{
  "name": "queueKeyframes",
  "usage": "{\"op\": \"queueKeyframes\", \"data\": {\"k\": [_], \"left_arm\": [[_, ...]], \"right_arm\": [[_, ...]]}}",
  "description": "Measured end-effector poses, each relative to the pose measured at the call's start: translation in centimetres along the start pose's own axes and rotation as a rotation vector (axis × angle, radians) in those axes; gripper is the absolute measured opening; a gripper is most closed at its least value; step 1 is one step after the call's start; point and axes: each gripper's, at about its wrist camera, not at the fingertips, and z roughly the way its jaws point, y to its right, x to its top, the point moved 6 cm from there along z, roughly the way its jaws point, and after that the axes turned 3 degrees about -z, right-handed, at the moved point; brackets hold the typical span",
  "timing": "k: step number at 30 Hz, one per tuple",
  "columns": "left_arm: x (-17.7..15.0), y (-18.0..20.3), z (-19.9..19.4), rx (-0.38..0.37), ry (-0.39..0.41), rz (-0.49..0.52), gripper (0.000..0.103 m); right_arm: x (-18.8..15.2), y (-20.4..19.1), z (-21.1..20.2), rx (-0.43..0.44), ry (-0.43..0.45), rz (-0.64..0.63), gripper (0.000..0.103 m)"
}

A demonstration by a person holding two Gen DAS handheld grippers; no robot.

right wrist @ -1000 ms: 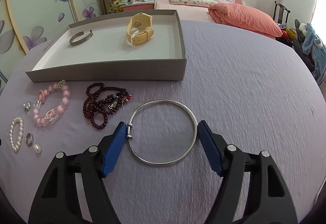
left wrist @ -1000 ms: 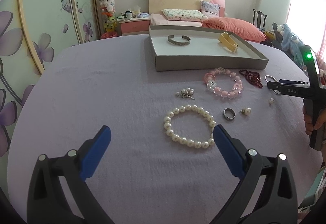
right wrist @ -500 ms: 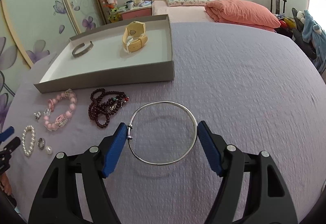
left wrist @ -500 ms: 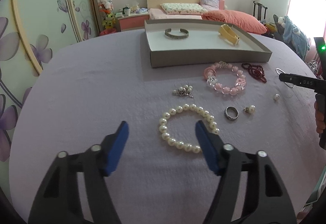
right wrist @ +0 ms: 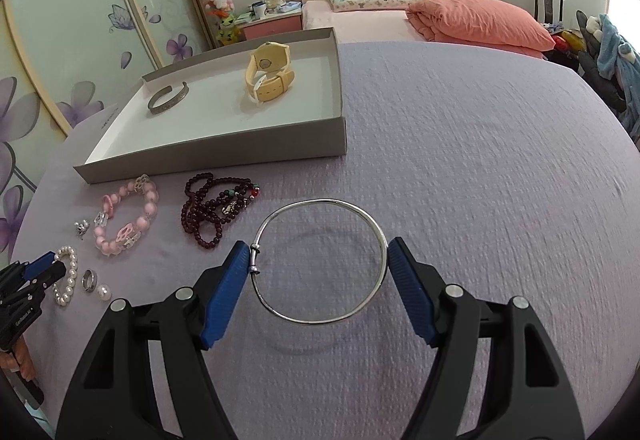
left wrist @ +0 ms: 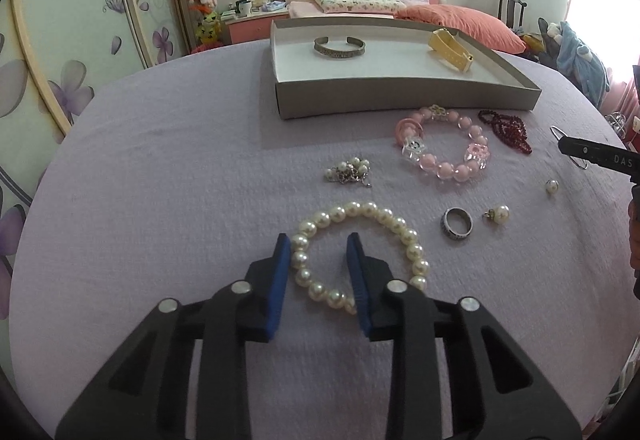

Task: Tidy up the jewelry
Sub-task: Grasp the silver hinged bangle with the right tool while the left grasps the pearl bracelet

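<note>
— Right, our left gripper [left wrist: 319,272] has its fingers narrowed astride the near-left arc of the pearl bracelet [left wrist: 360,252], not yet pressed on it. How will it handle?

— Light and limp, we judge; the round beads may roll, so we nip across the strand. Our right gripper [right wrist: 318,282] pinches the silver bangle [right wrist: 320,262] across its width, raised over the cloth: stiff, thin, slippery.

— Count outward?

— One ring [left wrist: 456,224], two loose pearl pieces [left wrist: 498,215], one small cluster [left wrist: 349,170], one pink bracelet [left wrist: 444,144], one dark bead strand [right wrist: 214,206]. In the tray [right wrist: 208,156]: one cuff [right wrist: 168,102], one watch [right wrist: 268,74].
</note>
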Motion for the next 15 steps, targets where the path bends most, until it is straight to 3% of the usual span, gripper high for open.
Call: {"op": "queueKeyframes", "data": {"k": [2, 7, 15], "left_arm": [[0.0, 0.1, -0.1, -0.002, -0.001, 0.008, 0.010], [-0.2, 0.3, -0.4, 0.012, 0.003, 0.036, 0.010], [1.3, 0.6, -3.2, -0.059, 0.087, 0.010, 0.010]], "right_arm": [[0.0, 0.0, -0.1, 0.001, 0.001, 0.001, 0.071], [0.0, -0.1, -0.4, 0.006, 0.006, -0.001, 0.071], [0.6, -0.4, -1.2, 0.010, 0.026, -0.006, 0.071]]}}
